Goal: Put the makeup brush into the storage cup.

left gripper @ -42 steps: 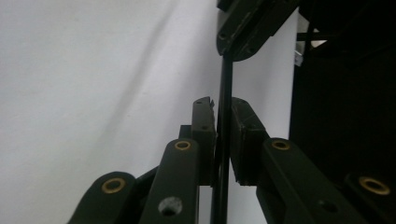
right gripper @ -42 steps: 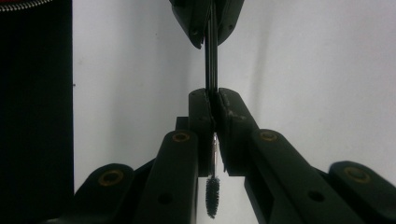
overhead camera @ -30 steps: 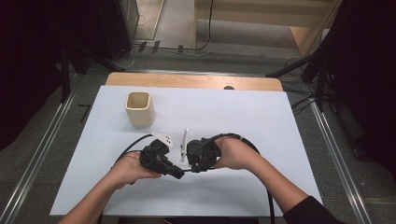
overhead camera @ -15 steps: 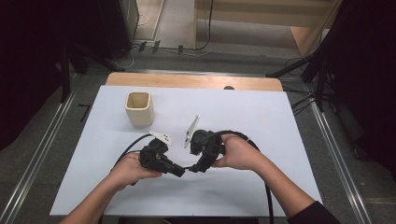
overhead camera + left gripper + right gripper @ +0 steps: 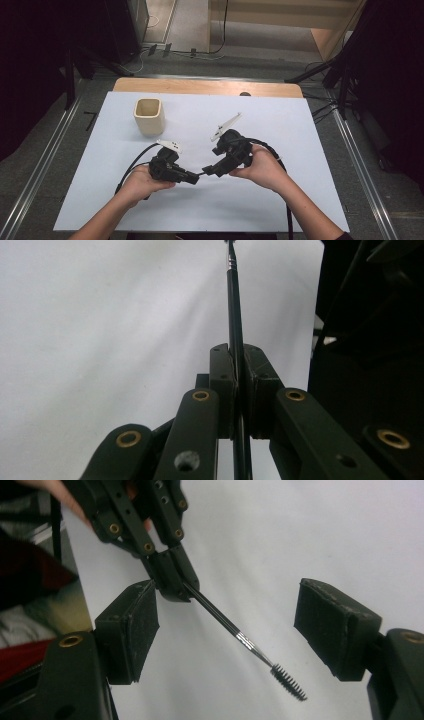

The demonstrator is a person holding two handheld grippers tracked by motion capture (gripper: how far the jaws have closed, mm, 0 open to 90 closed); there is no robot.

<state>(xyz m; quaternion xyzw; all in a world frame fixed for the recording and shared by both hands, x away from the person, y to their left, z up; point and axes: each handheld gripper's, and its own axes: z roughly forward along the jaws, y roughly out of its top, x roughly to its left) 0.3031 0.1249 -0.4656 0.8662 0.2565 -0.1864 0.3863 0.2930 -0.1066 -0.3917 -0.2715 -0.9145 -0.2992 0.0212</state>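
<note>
The right gripper (image 5: 227, 630) had just been opening: its pads (image 5: 132, 630) stood well apart, and the brush (image 5: 240, 637) ran between them without touching either. Compared with a second earlier in the high view, that gripper (image 5: 207, 171) had drawn back toward the right of the frame and tipped up, so a gap showed where the two tools had met. That looked like a hand-over finished, the brush now carried by the left side alone.

The left gripper (image 5: 239, 385) was pressed together on the brush handle (image 5: 233, 315), which stood straight up the middle of its view between the closed jaws. In the right gripper view the bristled tip lay lower centre, just above the white table (image 5: 260, 540).

In the high view the left hand (image 5: 142, 182) sat low and left of centre, its gripper (image 5: 196, 177) pointing right. The right hand (image 5: 262, 167) held its tool angled down-left. The cup (image 5: 149, 116) stood upper left, well apart from both.
</note>
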